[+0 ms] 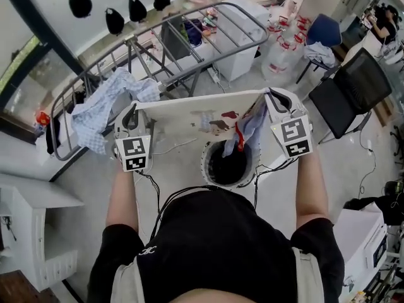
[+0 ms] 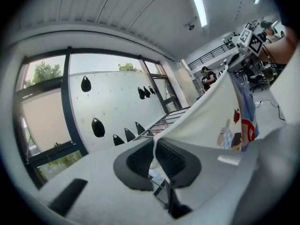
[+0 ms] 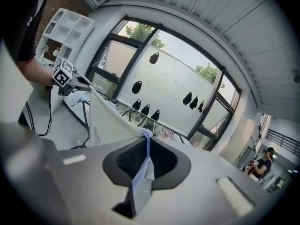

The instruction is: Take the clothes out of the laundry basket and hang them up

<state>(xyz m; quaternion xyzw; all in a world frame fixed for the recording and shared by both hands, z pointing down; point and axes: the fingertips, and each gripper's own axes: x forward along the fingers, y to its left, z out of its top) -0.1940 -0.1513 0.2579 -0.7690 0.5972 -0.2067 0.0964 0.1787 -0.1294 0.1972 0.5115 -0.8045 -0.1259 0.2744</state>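
Note:
A white garment (image 1: 189, 111) with a red, brown and blue print is stretched flat between my two grippers, above the round laundry basket (image 1: 228, 164). My left gripper (image 1: 132, 120) is shut on its left edge, the cloth (image 2: 206, 116) pinched between the pads. My right gripper (image 1: 275, 101) is shut on the right edge, where a light-blue part (image 3: 146, 146) of the garment runs through the jaws. Some of that blue cloth hangs down into the basket. A blue checked garment (image 1: 104, 106) is draped over the metal drying rack (image 1: 189, 40) beyond.
A white cabinet (image 1: 35, 232) stands at the left and a white unit (image 1: 243, 33) behind the rack. Black office chairs (image 1: 350, 90) and water bottles (image 1: 281, 49) sit at the right. Cables (image 1: 167, 147) trail over the floor. Large windows (image 3: 154, 78) lie ahead.

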